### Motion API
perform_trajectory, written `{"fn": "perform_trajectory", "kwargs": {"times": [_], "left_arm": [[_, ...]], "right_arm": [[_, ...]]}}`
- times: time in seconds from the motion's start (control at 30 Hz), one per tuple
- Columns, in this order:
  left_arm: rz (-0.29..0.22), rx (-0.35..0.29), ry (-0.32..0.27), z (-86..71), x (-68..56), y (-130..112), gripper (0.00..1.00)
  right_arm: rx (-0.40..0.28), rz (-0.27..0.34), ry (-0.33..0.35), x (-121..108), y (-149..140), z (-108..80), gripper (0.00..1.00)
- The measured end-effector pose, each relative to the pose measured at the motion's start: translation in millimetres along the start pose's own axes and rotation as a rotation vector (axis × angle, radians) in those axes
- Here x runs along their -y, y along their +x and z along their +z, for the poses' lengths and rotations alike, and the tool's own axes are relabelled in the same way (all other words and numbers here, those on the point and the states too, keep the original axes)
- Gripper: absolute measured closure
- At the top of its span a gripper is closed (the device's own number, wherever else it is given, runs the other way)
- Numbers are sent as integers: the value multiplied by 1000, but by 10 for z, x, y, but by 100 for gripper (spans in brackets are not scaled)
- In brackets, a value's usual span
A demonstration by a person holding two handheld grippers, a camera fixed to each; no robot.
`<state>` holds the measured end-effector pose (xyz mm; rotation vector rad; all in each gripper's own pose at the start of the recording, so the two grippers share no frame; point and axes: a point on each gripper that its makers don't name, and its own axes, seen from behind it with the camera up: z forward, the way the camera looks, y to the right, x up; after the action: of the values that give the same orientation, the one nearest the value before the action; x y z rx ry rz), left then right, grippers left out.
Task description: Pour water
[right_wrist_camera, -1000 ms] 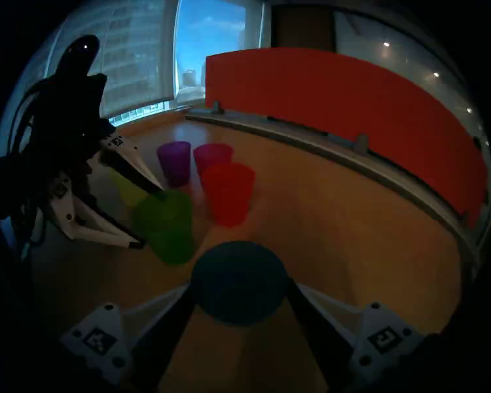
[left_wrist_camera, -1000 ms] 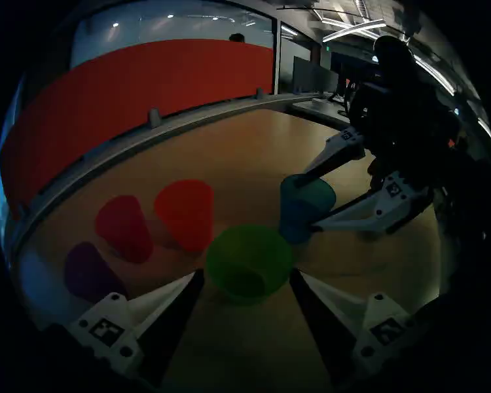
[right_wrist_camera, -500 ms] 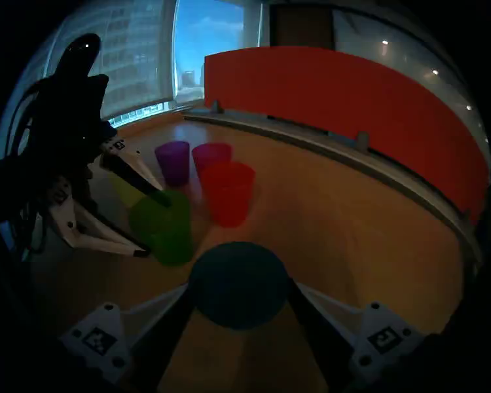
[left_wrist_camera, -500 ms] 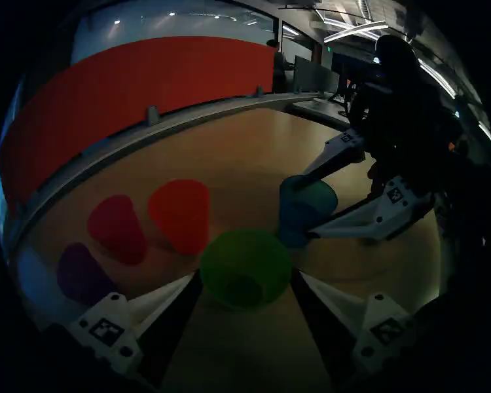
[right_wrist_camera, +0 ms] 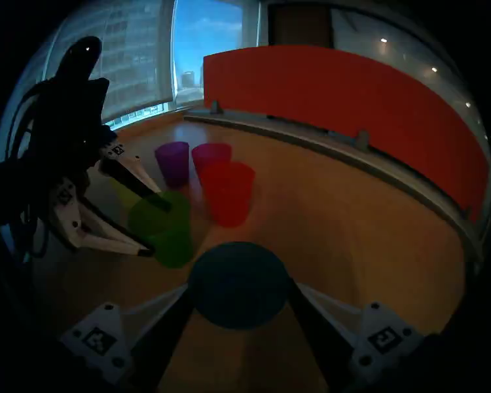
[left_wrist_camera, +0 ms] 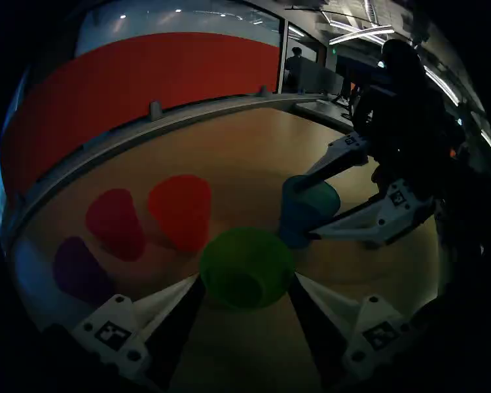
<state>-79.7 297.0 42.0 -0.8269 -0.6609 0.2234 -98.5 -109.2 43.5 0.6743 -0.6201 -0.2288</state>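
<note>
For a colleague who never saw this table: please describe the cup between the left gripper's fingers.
A wooden table runs along a red partition. Among its cups, take the green cup at the left gripper; its neighbours are a red cup and a teal cup.

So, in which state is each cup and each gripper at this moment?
green cup: upright, clamped between the fingers of the left gripper.
teal cup: clamped between the fingers of the right gripper.
red cup: upright, free on the table.
pink cup: upright, free.
purple cup: upright, free.
Water inside: too dark to tell.
</note>
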Motion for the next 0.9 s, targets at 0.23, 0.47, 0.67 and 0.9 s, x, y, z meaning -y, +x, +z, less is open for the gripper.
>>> {"fn": "perform_trajectory", "kwargs": {"times": [0.23,0.47,0.67,0.9], "left_arm": [[-6,-9,-2,-6,3,7,12],[-6,-20,-10,-20,-8,36,13],[-5,-32,-8,-62,8,73,14],[0,-44,-10,-118,-9,90,15]], "right_arm": [[0,0,4,17,1,6,7],[-1,2,14,41,-5,-1,11],[-1,4,19,55,-17,-31,10],[-12,8,15,50,17,-91,11]]}}
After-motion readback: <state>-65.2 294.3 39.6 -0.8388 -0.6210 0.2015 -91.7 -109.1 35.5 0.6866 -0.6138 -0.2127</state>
